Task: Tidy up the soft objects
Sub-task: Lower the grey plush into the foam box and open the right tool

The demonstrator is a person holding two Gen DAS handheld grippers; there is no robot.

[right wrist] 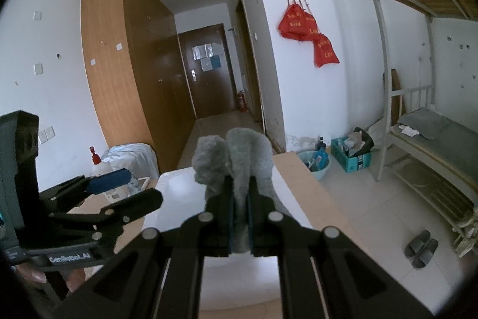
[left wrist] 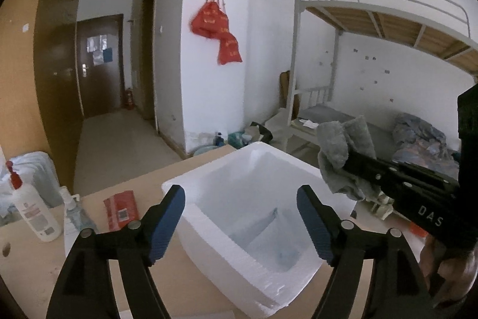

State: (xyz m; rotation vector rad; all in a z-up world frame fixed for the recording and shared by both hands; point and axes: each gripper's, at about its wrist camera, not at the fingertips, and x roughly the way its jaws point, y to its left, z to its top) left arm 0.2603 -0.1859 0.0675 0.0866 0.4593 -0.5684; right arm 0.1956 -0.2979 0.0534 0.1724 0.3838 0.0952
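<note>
— Right gripper (right wrist: pixel 240 224) first: what is it doing?

— Clenched on a grey cloth (right wrist: pixel 236 160). Its blue pads pinch a narrow fold of the fabric, and the rest bunches out in front of the fingertips in two soft, rounded lobes. The cloth looks plush and fuzzy, like a microfibre towel, a muted blue-grey all over.

— And from the other side?

— In the left wrist view the same grey cloth (left wrist: pixel 343 151) hangs crumpled off the right gripper's tip, held in the air above the far right corner of a white foam box (left wrist: pixel 239 262).

— The left gripper?

— Left gripper (left wrist: pixel 240 224) is released, jaws spread wide with nothing between the blue pads. It hovers over the near rim of the foam box, pointing down into it. Something pale and folded lies on the box floor; I cannot tell what it is.

— What surrounds the box?

— It sits on a light wooden bench (left wrist: pixel 27 256). To its left on the bench are a red packet (left wrist: pixel 121 210), a clear spray bottle (left wrist: pixel 73 214) and a white pump bottle (left wrist: pixel 34 211) with a red top. Beyond, a metal bunk bed (left wrist: pixel 385 20) stands against the wall, and red bags (left wrist: pixel 216 29) hang from wall hooks.
</note>
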